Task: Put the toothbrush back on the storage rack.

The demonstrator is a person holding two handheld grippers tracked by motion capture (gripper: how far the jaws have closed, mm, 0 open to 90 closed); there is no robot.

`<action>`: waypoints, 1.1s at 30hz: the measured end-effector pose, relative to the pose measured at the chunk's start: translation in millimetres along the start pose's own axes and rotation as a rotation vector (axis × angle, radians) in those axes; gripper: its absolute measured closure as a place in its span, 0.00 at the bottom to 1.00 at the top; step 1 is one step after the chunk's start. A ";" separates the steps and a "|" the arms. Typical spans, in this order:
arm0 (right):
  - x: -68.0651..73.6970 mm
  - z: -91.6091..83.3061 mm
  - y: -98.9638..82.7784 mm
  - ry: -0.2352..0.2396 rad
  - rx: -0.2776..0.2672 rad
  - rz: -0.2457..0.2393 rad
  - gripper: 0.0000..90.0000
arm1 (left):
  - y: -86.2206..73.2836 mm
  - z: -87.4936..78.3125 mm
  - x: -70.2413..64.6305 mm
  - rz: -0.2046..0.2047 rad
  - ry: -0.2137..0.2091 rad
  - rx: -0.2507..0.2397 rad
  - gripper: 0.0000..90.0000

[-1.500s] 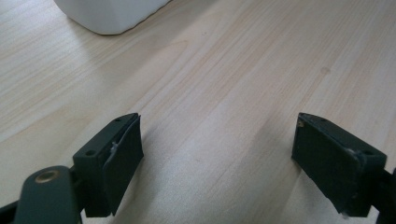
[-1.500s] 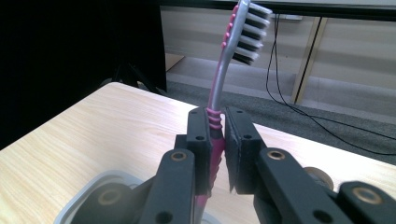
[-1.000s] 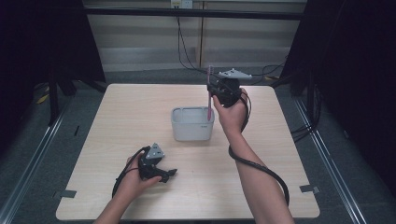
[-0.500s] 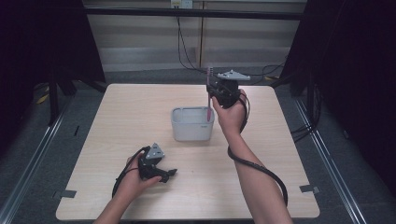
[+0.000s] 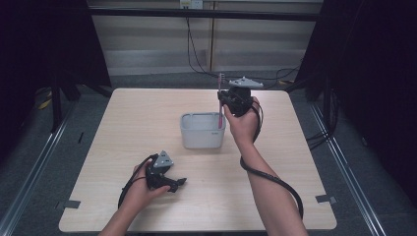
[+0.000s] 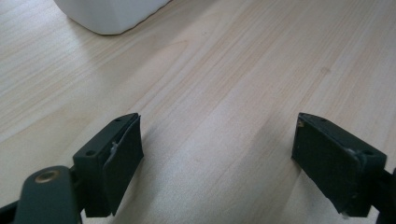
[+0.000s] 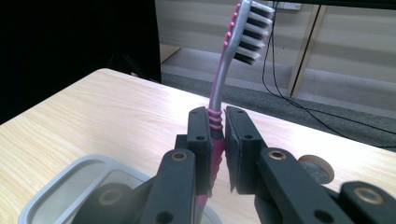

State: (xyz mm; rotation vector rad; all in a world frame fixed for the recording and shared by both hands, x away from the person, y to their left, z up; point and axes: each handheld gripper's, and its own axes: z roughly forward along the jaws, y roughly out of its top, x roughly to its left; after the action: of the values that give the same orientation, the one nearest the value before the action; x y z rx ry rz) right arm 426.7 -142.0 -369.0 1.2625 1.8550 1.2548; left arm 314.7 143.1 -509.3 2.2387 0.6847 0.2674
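Here we see the toothbrush (image 7: pixel 219 100) clamped upright in the right gripper (image 7: pixel 218 135), jaws pressed on its ribbed pink neck; its handle is pink and grey, its head of black and white bristles uppermost; its lower end dips into the grey bin (image 5: pixel 202 130) at mid-table, on the bin's right side; the left gripper (image 5: pixel 169 181) rests low over the wooden table (image 5: pixel 128 123), its jaws standing wide apart with nothing between them
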 end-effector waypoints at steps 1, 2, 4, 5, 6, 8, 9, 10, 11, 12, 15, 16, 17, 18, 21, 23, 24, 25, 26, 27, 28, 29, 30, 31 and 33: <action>0.0 -0.3 -0.5 -0.002 0.001 -0.002 0.90 | 0.0 0.0 0.0 0.000 0.000 0.000 0.18; -0.1 -0.5 -0.9 -0.002 0.002 -0.004 0.91 | 0.0 0.0 0.0 0.000 0.000 0.000 0.18; -0.1 -0.7 -1.8 0.001 0.003 -0.003 0.91 | 0.0 0.0 0.0 0.000 0.000 0.000 0.18; -0.1 -0.7 -1.8 0.001 0.003 -0.003 0.91 | 0.0 0.0 0.0 0.000 0.000 0.000 0.18; 0.4 -0.8 -2.7 0.001 0.002 -0.004 0.90 | 0.0 -0.1 0.0 0.000 0.000 0.001 0.18; 1.2 -0.5 -3.8 0.000 0.003 -0.006 0.90 | 0.1 -0.1 0.0 0.000 0.000 0.001 0.18; 1.4 -0.1 -4.4 0.000 0.002 -0.006 0.90 | 0.1 -0.1 0.0 0.000 0.000 0.001 0.18; 2.3 -0.2 -5.0 0.004 0.002 -0.001 0.90 | 0.0 -0.1 0.0 0.000 -0.001 0.001 0.18; 2.8 0.0 -5.6 0.002 0.000 -0.005 0.90 | 0.0 0.0 0.0 0.000 0.000 0.000 0.18; 3.3 0.1 -6.3 0.003 0.003 -0.008 0.90 | 0.0 0.0 0.0 0.000 -0.001 0.000 0.18; 3.7 0.4 -8.5 0.003 0.005 -0.012 0.90 | 0.0 -0.1 0.0 0.000 0.000 0.000 0.18; 3.7 0.4 -8.5 0.003 0.005 -0.012 0.90 | 0.0 -0.1 0.0 0.000 0.000 0.000 0.18; 3.7 0.6 -10.7 0.001 0.010 -0.009 0.90 | 0.0 -0.1 0.0 0.000 0.000 0.001 0.18; 3.4 0.7 -11.5 0.003 0.010 -0.010 0.90 | 0.0 -0.1 0.0 0.000 -0.001 0.000 0.18; 2.9 0.5 -13.1 0.001 0.011 -0.006 0.90 | 0.0 0.0 0.0 0.000 0.000 0.000 0.18; 2.1 0.3 -14.6 0.002 0.011 -0.005 0.90 | 0.0 -0.1 0.0 0.000 0.000 0.001 0.18; 1.4 -0.2 -15.7 0.003 0.010 -0.001 0.90 | 0.0 0.0 0.0 0.000 0.000 0.000 0.18; 1.3 -0.6 -16.1 0.003 0.012 -0.001 0.90 | 0.0 0.0 0.0 0.000 0.001 0.000 0.18; 1.2 -0.9 -16.6 0.003 0.013 0.000 0.90 | 0.0 0.0 0.0 0.000 0.001 0.000 0.18; 1.1 -1.2 -17.0 0.004 0.014 0.001 0.90 | 0.0 0.0 0.0 0.000 0.001 0.000 0.18; 1.0 -1.3 -17.5 0.004 0.013 0.001 0.90 | 0.0 0.0 0.0 0.000 0.001 0.000 0.18; 1.0 -1.7 -18.1 0.006 0.014 0.003 0.90 | 0.0 0.0 0.0 0.000 0.001 0.000 0.18; 0.8 -1.9 -18.8 0.006 0.016 0.005 0.90 | 0.0 0.0 0.0 0.000 0.001 0.000 0.18; 0.8 -2.3 -19.7 0.006 0.017 0.006 0.90 | 0.0 0.0 0.0 0.000 0.001 0.000 0.18; 0.9 -2.5 -20.4 0.007 0.017 0.008 0.90 | -0.1 0.1 -0.3 -0.004 -0.002 0.000 0.18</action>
State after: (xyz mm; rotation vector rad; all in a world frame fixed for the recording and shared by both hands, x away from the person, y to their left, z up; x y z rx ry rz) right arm 416.3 -144.6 -386.6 1.2771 1.8708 1.2514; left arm 314.5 142.9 -509.4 2.2366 0.6883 0.2633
